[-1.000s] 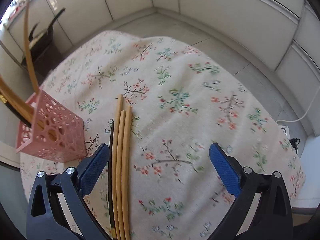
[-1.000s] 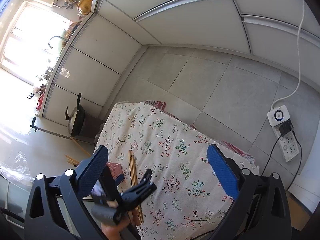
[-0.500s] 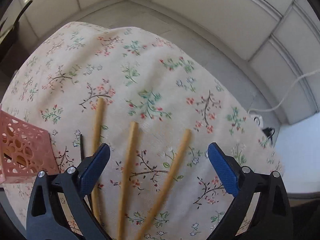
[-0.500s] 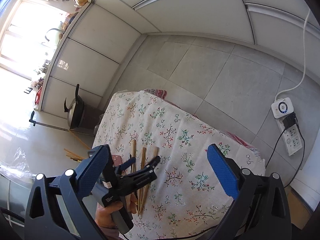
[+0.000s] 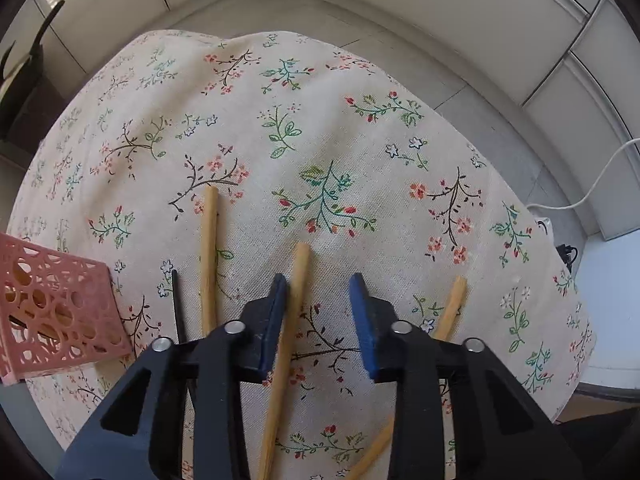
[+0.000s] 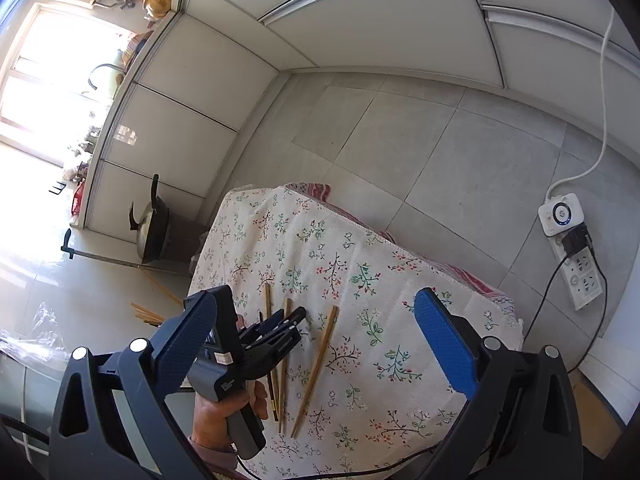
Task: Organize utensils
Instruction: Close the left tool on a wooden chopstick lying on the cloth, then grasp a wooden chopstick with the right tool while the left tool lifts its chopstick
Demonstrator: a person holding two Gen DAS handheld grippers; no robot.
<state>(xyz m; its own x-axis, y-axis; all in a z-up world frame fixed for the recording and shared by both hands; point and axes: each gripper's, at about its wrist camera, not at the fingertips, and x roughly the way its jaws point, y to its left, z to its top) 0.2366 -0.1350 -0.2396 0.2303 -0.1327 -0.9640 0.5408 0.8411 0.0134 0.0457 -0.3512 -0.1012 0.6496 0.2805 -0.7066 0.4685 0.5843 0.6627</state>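
Three light wooden chopsticks lie fanned on the floral tablecloth [image 5: 320, 128]: left one [image 5: 209, 256], middle one [image 5: 292, 320], right one [image 5: 450, 308]. A thin black chopstick [image 5: 178, 308] lies left of them. My left gripper [image 5: 318, 312] is low over the cloth, its jaws partly closed with a gap between them. The middle chopstick lies against the left finger's inner face, not clamped. The pink lattice holder [image 5: 56, 304] stands at the left with sticks inside. My right gripper [image 6: 316, 344] is open, empty, high above the table, seeing the left gripper [image 6: 280, 324] and chopsticks [image 6: 318, 364].
The table stands on a grey tiled floor beside white cabinet walls. A black wok [image 6: 150, 228] sits on a low stand beyond the table's left side. A power strip with a timer plug [image 6: 568, 236] and white cable lies on the floor at the right.
My left gripper has dropped closer to the cloth and its jaws have narrowed around the middle chopstick. The chopsticks, bundled one second ago, now lie fanned apart. The right gripper has stayed high and open.
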